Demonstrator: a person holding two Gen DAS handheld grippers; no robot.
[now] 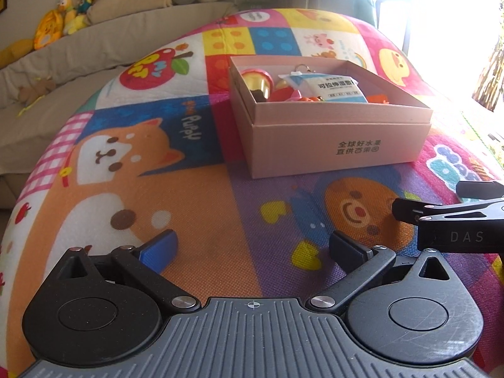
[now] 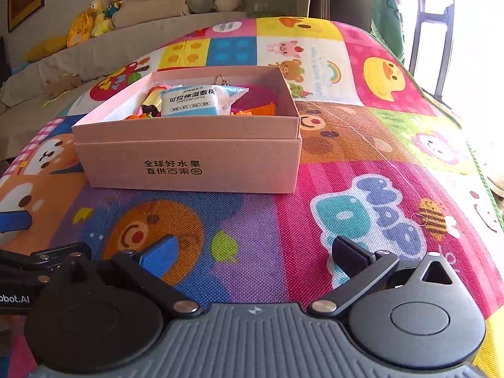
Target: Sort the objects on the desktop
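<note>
A pink cardboard box (image 1: 340,145) with black Chinese print stands on a colourful cartoon play mat (image 1: 195,195); it also shows in the right wrist view (image 2: 189,163). Inside lie a white and blue cotton pack (image 1: 338,89) (image 2: 189,102), a gold and red cup (image 1: 258,83), orange pieces (image 2: 255,110) and other small toys. My left gripper (image 1: 252,249) is open and empty, low over the mat in front of the box. My right gripper (image 2: 252,252) is open and empty, beside the left one; it also appears at the left view's right edge (image 1: 441,217).
A beige sofa (image 1: 94,47) with plush toys (image 1: 72,12) runs along the back left. A bright window (image 2: 456,31) lies at the right past the mat's edge. The left gripper's blue finger (image 2: 12,220) shows at the right view's left edge.
</note>
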